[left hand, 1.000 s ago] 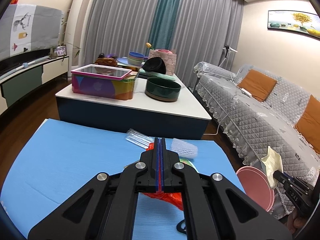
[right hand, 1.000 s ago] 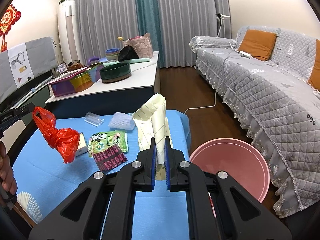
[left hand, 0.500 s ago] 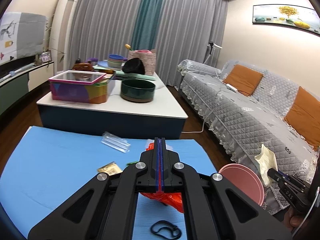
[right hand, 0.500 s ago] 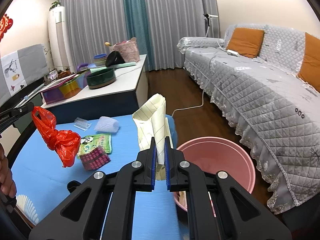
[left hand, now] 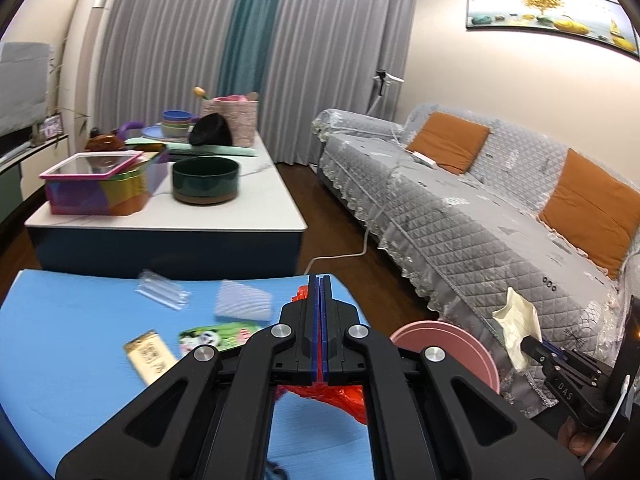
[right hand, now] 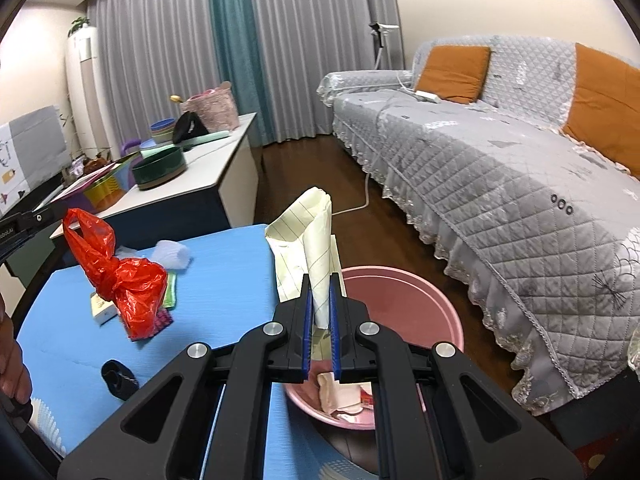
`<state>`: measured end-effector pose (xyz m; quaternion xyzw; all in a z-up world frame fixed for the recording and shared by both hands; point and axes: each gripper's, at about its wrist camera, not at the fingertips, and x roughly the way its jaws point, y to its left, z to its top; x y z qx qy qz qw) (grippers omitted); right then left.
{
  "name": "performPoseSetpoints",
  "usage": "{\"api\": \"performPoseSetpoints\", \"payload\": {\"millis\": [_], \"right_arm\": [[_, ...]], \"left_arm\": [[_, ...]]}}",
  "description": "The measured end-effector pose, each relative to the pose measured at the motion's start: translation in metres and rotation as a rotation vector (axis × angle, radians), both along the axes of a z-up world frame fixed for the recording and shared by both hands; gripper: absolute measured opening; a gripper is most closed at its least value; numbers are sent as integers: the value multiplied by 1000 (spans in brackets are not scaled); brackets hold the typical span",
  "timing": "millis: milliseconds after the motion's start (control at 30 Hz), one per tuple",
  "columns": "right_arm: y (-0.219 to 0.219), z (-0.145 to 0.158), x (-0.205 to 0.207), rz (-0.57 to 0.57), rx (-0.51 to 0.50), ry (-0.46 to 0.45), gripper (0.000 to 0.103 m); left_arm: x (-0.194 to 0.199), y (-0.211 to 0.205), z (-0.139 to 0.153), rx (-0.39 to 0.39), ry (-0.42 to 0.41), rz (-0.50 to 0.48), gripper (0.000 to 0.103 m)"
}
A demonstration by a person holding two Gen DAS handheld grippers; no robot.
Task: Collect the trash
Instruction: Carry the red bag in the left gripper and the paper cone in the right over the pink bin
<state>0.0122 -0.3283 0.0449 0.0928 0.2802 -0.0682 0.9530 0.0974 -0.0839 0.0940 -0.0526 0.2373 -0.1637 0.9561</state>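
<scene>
R gripper (right hand: 319, 322) fingers pinched on lined paper (right hand: 310, 248), over pink basin (right hand: 416, 300). L gripper (left hand: 319, 332) fully closed on red bag (right hand: 120, 276), above blue counter (right hand: 224, 280). Center paper over basin before release; bag next.

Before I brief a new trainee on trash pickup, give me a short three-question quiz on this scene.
1. True or false: the right tongs are shut on the lined yellow paper.
2. What do the left tongs hold? A) red plastic bag B) green snack packet C) dark bowl
3. What colour is the basin beside the blue mat?

Key: 1 true; 2 A, the red plastic bag; 3 pink, with some trash already in it.
</scene>
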Motion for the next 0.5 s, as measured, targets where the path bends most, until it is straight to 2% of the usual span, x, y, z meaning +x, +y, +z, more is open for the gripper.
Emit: {"api": "performPoseSetpoints", "payload": {"millis": [500], "right_arm": [[-44,-5,4,-77,19,5,8]], "left_arm": [[8,-87,-17,44,56,-138,0]]}}
